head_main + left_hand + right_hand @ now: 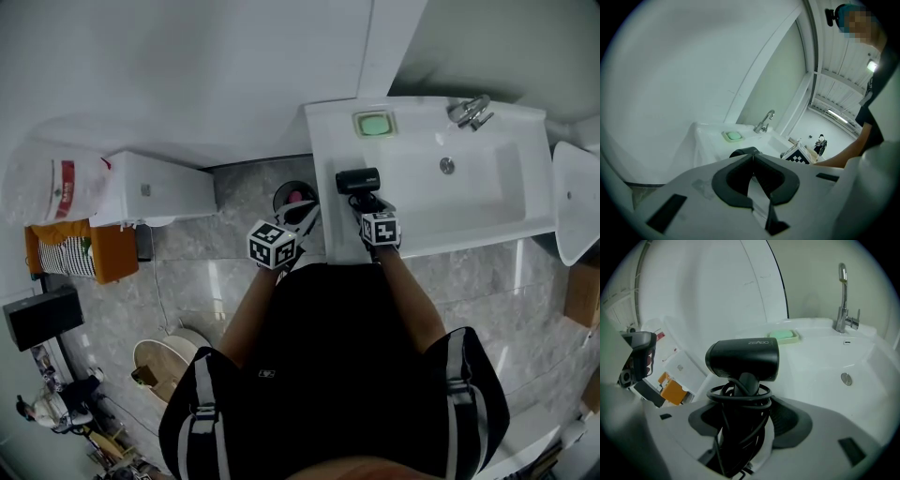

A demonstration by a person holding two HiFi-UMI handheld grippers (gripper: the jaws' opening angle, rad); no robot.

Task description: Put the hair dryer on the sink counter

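Head view has the right gripper clamped on the black hair dryer, pinching its handle with the cord looped around it. The dryer sits over the left strip of the white sink counter, just beside the basin and near the green soap dish. Can't tell if it's touching the counter, tbh. Left gripper hangs off the counter's left edge, over a round bin, jaws pressed together on nothing. Faucet is at the far side of the basin.
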